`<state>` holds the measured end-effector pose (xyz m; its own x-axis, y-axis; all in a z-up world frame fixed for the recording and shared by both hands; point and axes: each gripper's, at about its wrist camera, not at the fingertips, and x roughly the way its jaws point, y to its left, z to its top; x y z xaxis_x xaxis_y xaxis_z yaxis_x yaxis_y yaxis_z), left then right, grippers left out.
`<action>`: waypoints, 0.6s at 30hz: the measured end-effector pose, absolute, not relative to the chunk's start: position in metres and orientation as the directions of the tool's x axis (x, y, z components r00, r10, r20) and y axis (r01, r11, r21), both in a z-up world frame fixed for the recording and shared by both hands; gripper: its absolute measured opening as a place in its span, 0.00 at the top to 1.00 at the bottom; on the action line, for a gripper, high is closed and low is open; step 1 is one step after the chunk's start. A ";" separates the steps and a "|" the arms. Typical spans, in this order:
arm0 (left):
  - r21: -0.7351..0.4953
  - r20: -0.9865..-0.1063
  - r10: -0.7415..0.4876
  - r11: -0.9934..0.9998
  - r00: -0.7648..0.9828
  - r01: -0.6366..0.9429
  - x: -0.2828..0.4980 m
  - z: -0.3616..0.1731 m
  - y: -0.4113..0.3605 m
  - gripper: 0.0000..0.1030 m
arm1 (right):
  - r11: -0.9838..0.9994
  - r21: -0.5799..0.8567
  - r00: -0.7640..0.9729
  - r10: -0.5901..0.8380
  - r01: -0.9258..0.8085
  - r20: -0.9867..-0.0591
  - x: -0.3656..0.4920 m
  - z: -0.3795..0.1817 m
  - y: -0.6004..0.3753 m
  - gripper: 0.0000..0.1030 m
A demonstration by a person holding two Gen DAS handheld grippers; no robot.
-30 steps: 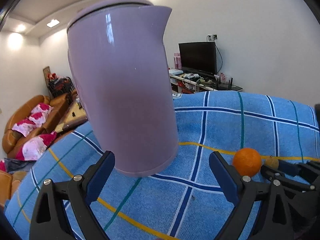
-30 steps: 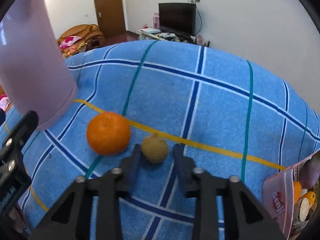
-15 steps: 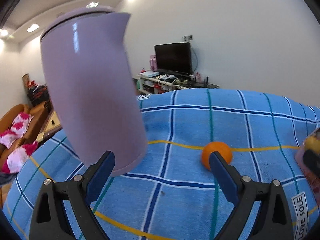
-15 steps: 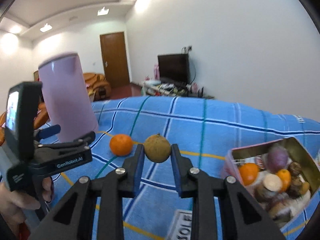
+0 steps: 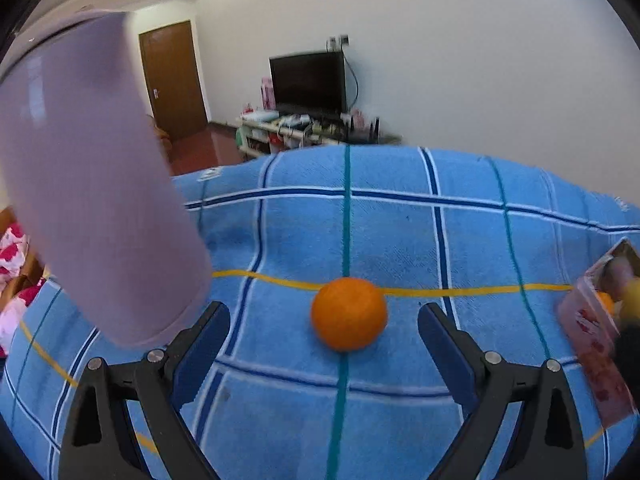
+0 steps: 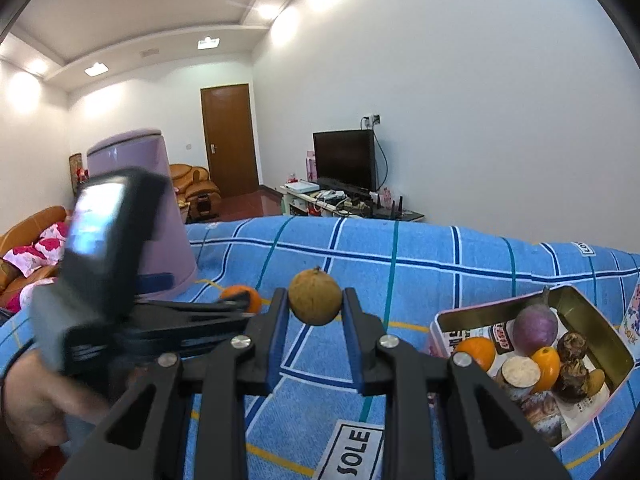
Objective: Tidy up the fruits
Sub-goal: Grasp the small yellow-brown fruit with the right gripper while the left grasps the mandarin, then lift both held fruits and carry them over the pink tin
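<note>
- A lilac kettle filled the left of the left wrist view, standing on the blue checked cloth.
- The left gripper stood with jaws wide apart, an orange lying on the cloth between them, untouched, at frame centre.
- In the right wrist view, the right gripper was clamped on a round brown fruit, held clear of the cloth at centre.
- A pink tin of fruit sat at the lower right.

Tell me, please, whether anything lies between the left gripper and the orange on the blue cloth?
Nothing visible does. The left gripper is open, and the orange sits on bare cloth just ahead, between its fingertips. The purple container stands off to one side, and the tin to the other.
</note>
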<state>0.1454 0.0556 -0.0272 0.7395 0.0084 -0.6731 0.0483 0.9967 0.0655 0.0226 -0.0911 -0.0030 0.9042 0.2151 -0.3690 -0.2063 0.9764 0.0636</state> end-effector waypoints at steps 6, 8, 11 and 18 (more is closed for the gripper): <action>0.049 -0.776 0.019 0.998 0.630 0.029 0.182 -0.056 0.048 0.44 | 0.974 0.089 0.901 0.224 -0.206 -0.371 0.027 -0.002 -0.095 0.71; 0.020 -0.776 0.001 1.000 0.631 0.023 0.183 -0.056 0.051 0.45 | 0.973 0.095 0.897 0.229 -0.208 -0.378 0.029 -0.004 -0.096 0.71; -0.001 -0.776 -0.026 0.999 0.631 0.040 0.182 -0.054 0.052 0.51 | 0.973 0.095 0.892 0.230 -0.210 -0.389 0.032 -0.006 -0.094 0.71; -0.013 -0.704 -0.032 0.999 0.710 0.032 0.164 -0.039 0.053 0.51 | 0.983 0.023 0.923 0.177 -0.180 -0.342 0.026 -0.003 -0.088 0.71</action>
